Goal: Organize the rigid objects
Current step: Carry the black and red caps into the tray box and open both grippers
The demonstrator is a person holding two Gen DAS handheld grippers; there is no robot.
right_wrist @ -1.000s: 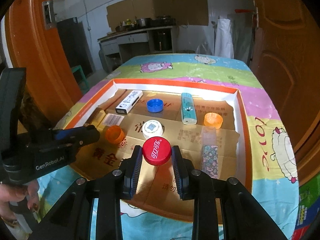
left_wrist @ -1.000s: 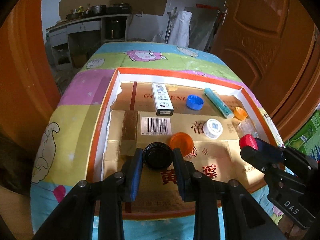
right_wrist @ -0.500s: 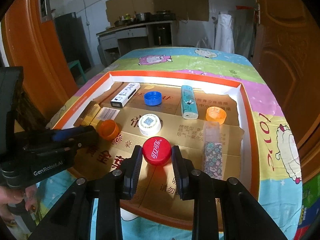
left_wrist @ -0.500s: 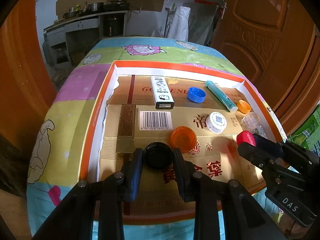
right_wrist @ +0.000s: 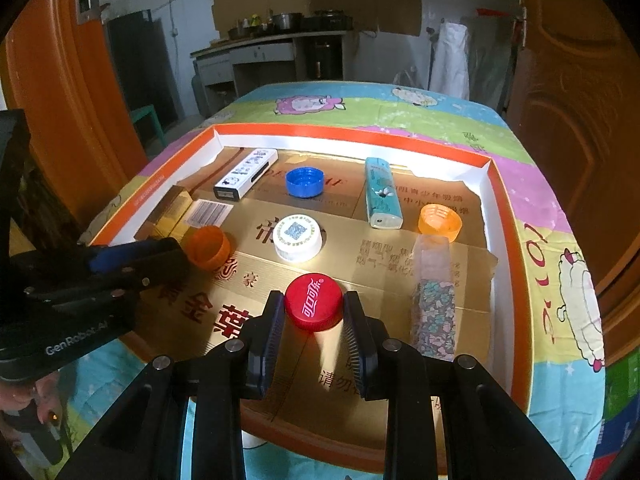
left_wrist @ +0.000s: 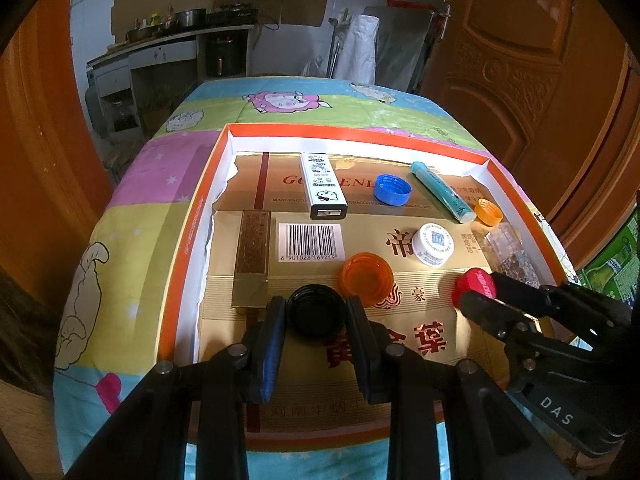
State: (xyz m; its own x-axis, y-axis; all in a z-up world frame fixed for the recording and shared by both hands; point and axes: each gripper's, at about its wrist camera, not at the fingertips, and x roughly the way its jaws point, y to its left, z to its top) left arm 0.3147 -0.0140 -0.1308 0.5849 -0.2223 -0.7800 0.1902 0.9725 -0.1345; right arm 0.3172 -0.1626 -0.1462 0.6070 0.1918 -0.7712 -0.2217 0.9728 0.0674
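Note:
My left gripper [left_wrist: 317,312] is shut on a black bottle cap [left_wrist: 317,309], held low over the cardboard floor of the orange-rimmed tray [left_wrist: 188,232]. My right gripper [right_wrist: 314,307] is shut on a red bottle cap [right_wrist: 314,300], seen also in the left wrist view [left_wrist: 474,285]. In the tray lie an orange cap [left_wrist: 366,278], a white cap [left_wrist: 434,239], a blue cap [left_wrist: 393,189], a small orange cap [left_wrist: 488,212], a white lighter box [left_wrist: 323,186], a teal lighter [left_wrist: 440,192], a gold box [left_wrist: 252,256] and a flowered clear lighter [right_wrist: 434,292].
The tray sits on a table with a colourful cartoon cloth [left_wrist: 132,208]. A wooden door [left_wrist: 528,64] stands to the right and a kitchen counter [left_wrist: 168,44] at the back. My left gripper body [right_wrist: 80,276] shows at the left of the right wrist view.
Both grippers have moved down and forward toward the tray floor, each still holding its cap. The objects in the tray have not moved.

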